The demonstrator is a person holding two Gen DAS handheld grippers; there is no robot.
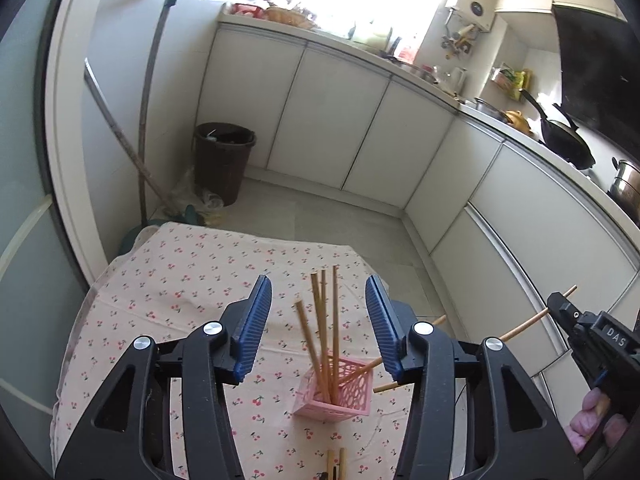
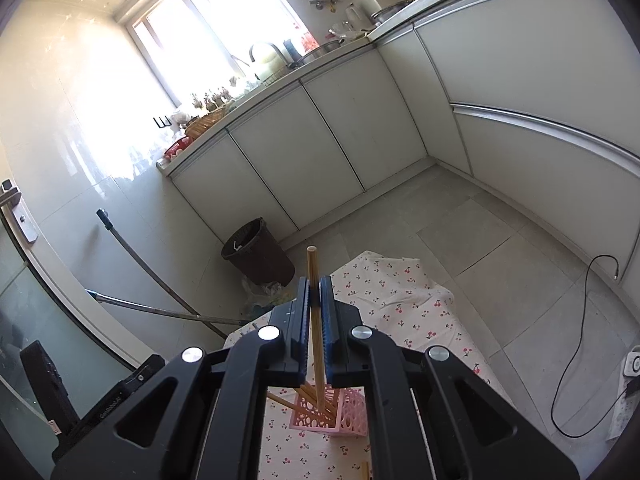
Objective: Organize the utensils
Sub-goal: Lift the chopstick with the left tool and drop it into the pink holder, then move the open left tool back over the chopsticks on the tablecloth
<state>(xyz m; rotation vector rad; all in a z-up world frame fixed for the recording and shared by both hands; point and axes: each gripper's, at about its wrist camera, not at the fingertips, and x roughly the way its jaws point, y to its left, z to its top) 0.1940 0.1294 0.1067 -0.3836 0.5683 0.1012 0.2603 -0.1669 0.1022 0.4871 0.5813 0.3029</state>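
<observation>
Room: kitchen, white cabinets (image 1: 320, 120), table under a cherry-print cloth (image 1: 192, 280).
Left view: left claw (image 1: 318, 328) open and empty above the pink holder (image 1: 340, 392), where chopsticks (image 1: 324, 320) stand.
Right view: right claw (image 2: 315, 320) pinches one chopstick (image 2: 314, 280), tip near the holder.
Advice: aim the tip into the holder before letting go.

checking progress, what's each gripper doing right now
left gripper: open, nothing gripped, above the pink holder.
right gripper: shut on a chopstick.
</observation>
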